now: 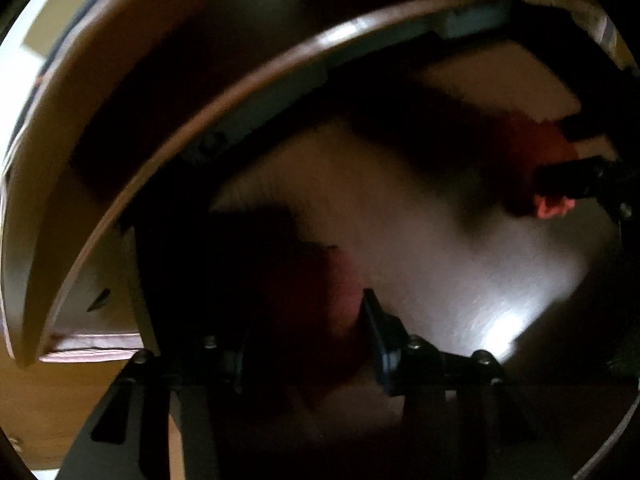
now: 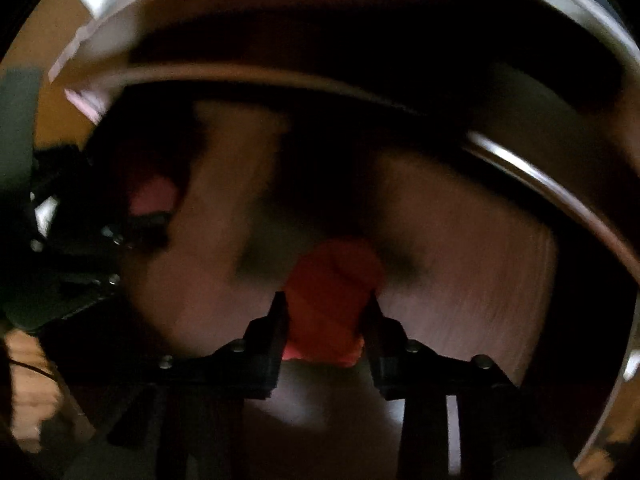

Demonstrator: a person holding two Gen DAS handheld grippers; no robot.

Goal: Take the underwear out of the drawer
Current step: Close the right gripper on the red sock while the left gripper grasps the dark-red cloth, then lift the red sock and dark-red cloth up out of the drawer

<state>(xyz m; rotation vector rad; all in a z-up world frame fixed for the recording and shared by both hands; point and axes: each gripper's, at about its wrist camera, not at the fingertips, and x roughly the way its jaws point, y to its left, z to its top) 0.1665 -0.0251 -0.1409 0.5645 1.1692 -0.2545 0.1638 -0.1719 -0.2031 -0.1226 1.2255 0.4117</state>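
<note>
Red underwear lies bunched on the pale floor of the open drawer, pinched between the 2 fingers of the right gripper, jaws narrowed onto the cloth. Another dim red fold sits between the fingers of the left gripper, which look closed on it, though blur hides the contact. Brown drawer walls curve close on the far side; bare floor lies open between both grippers.
</note>
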